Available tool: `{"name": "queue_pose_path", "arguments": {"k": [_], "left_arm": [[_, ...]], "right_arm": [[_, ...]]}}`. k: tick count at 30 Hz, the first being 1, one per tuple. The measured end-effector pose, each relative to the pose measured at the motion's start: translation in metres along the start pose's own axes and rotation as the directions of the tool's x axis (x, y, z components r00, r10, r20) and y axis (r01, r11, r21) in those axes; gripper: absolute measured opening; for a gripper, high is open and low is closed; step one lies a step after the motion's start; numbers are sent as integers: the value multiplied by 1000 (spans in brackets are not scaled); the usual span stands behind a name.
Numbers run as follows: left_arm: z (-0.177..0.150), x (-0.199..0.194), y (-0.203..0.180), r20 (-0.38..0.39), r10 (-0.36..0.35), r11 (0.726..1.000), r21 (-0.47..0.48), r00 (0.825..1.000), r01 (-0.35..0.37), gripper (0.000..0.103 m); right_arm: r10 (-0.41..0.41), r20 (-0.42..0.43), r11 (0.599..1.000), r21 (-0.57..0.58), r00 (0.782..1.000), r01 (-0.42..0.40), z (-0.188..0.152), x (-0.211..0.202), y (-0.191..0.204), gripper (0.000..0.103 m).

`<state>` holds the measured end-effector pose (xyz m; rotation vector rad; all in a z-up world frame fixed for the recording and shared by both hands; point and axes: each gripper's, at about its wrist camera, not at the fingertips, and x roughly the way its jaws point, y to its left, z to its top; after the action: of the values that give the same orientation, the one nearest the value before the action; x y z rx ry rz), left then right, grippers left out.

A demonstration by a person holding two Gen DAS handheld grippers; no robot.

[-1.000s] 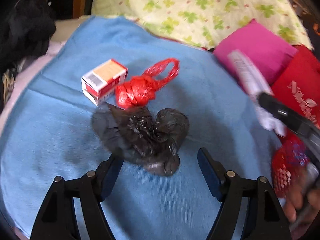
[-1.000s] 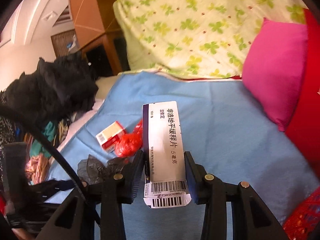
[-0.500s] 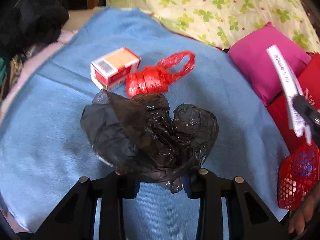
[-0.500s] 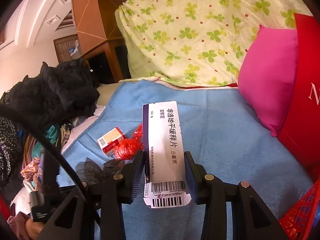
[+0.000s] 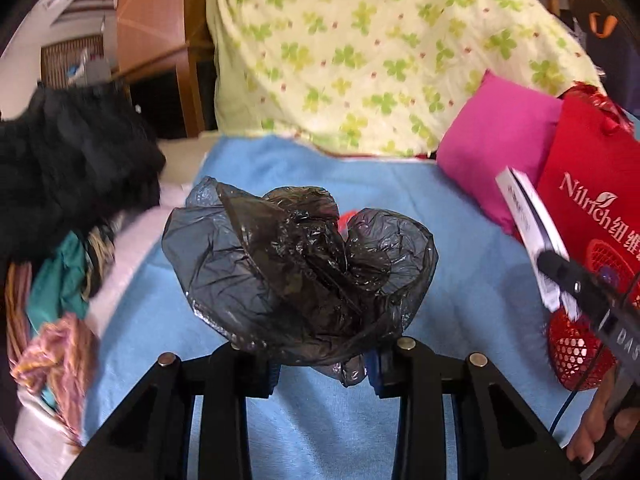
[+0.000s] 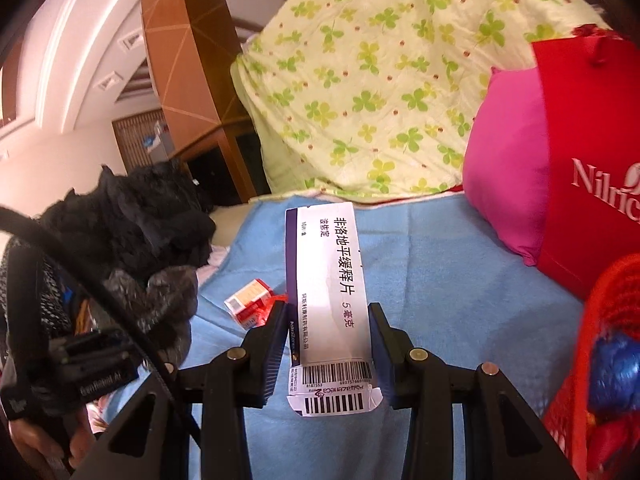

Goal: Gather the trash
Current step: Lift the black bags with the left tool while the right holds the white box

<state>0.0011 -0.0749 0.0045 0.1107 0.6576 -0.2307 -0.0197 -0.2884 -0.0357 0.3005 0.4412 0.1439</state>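
My left gripper [image 5: 324,364] is shut on a crumpled black plastic bag [image 5: 296,276], which hangs clear above the blue blanket [image 5: 460,300]. A knotted red bag [image 5: 349,216] peeks out behind it. My right gripper [image 6: 330,344] is shut on a long white medicine box [image 6: 332,304] with a purple edge, held upright over the blanket. A small red and orange carton [image 6: 250,302] lies on the blanket to its left, with the red bag [image 6: 274,307] beside it. In the right wrist view the black bag [image 6: 168,300] shows at the left.
A red mesh basket [image 6: 608,360] with blue and red things in it sits at the right edge. Behind lie a clover-print quilt [image 6: 380,100], a pink pillow [image 6: 504,176] and a red gift bag [image 6: 588,160]. Dark clothes [image 5: 68,168] are piled at the left.
My left gripper closed on the black bag and lifted it off the blanket. My right gripper carried the white box to the right, and the red basket came into its view.
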Motion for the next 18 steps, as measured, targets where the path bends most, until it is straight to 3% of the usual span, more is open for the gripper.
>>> {"name": "queue_pose_path", "arguments": {"k": [11,18], "left_arm": [[8,-49,-30,120,35,994,99,992,-47,36],[12,-59,-52,159,32,987,149,987,-56,36]], "right_arm": [[30,128,998,55,991,-38,-14,-64,-9,42],[20,157,996,80,987,-32,-11,-74,-19,42]]}}
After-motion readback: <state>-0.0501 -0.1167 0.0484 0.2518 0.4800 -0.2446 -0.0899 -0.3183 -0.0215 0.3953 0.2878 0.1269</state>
